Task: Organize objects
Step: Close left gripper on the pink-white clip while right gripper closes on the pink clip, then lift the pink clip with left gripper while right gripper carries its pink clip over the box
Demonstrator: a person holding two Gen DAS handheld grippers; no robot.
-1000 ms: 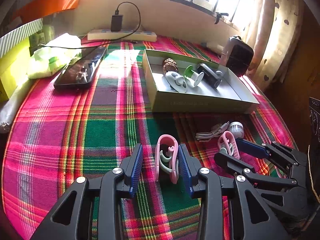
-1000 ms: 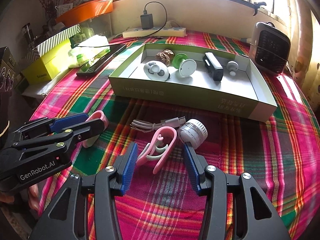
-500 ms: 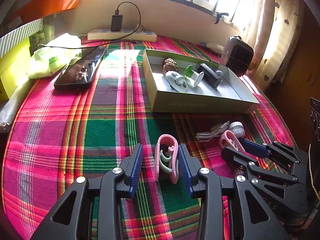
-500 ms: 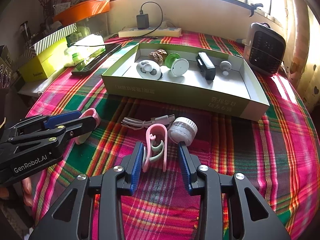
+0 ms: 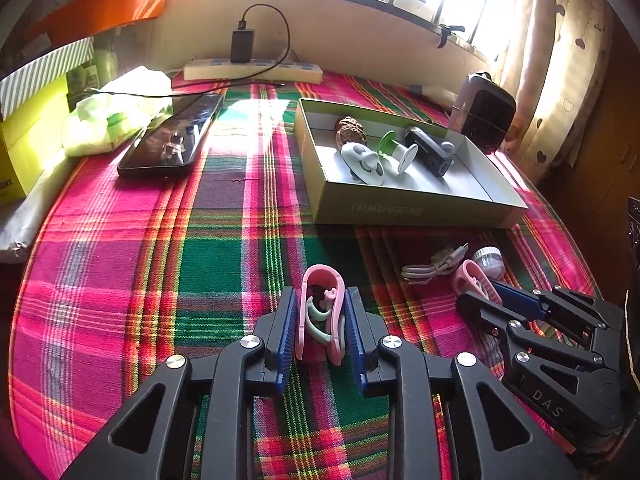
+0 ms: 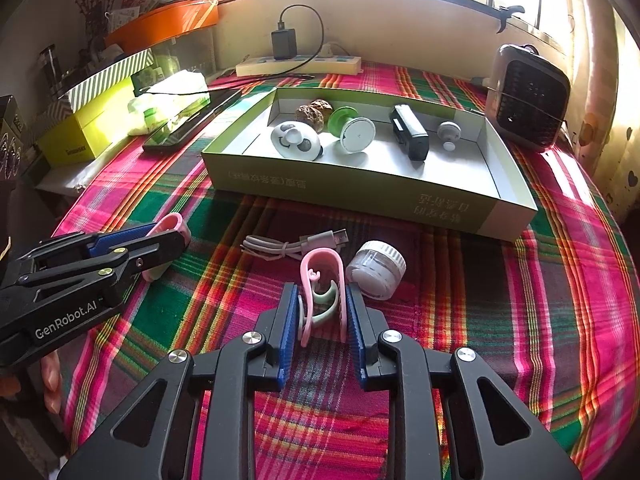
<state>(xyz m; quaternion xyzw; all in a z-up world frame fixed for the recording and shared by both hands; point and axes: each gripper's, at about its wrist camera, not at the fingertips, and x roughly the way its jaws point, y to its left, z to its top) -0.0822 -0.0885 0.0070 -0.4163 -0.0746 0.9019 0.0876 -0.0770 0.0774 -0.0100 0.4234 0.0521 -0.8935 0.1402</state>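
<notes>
Claws closing: your left claw (image 5: 320,330) pinches one pink clip (image 5: 322,312), your right claw (image 6: 323,320) seemingly another pink clip (image 6: 322,292).

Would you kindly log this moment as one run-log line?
left gripper: closing on pink clip | right gripper: closing on second pink clip | green box: awaiting clips

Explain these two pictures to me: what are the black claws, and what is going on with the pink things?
No robot here: a person holds a two-finger gripper in each hand, each with a camera looking along its fingers. One picture is from the left gripper, the other from the right gripper. Each is closing its jaws on a pink clip: the left clip, the right clip, both on a plaid tablecloth. Nearby lie a coiled white cable and a small white jar. Behind is a shallow green box already holding small items.
</notes>
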